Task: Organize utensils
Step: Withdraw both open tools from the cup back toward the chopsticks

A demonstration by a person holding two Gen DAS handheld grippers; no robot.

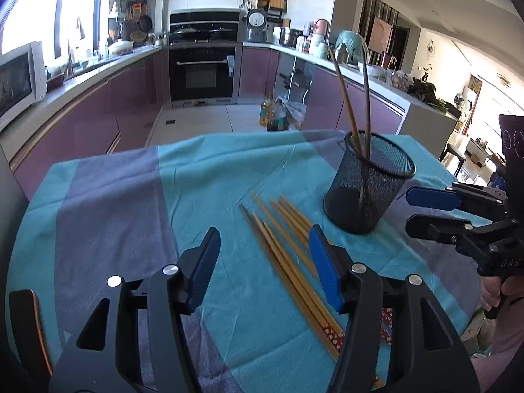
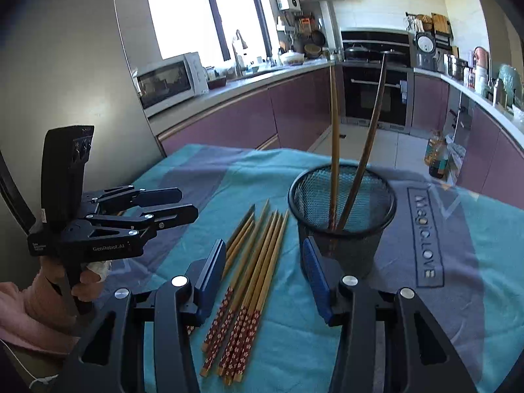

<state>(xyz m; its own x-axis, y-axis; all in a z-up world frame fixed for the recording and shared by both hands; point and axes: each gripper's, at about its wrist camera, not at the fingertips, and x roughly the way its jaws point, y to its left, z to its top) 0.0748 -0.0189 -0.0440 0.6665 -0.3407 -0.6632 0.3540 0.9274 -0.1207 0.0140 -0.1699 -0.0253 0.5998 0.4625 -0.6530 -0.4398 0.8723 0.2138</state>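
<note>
Bamboo chopsticks point(image 2: 252, 271) are lying in a loose fan on the teal-and-grey tablecloth point(image 1: 203, 177), just beside the black mesh holder point(image 2: 340, 216), w/ two more sticks point(image 2: 335, 150) already standing inside it and leaning apart. Both grippers are hanging over the pile w/ nothing in them: left gripper point(image 1: 262, 262) is sitting w/ jaws parted, the bundle running under its right-hand blue pad point(image 1: 322, 265); right gripper point(image 2: 263, 271) is likewise gaping, sticks lying btwn its fingers but not pinched. Main risk, as I'm reading it: the sticks are overlapping and touching, so a pinch aimed at one is prob. catching two or three, or levering a neighbour off toward the table edge. Also the holder is looking light and standing close to the right gripper's finger, so a careless swing is likely tipping it, esp. w/ tall sticks acting as levers. The cloth is wrinkling, too, and could be dragging along under a low grab. Chopsticks themselves: long, slim, tan shafts, tapering to points at the far end, red floral-patterned wrap at the near ends, approx. parallel but splaying.
</note>
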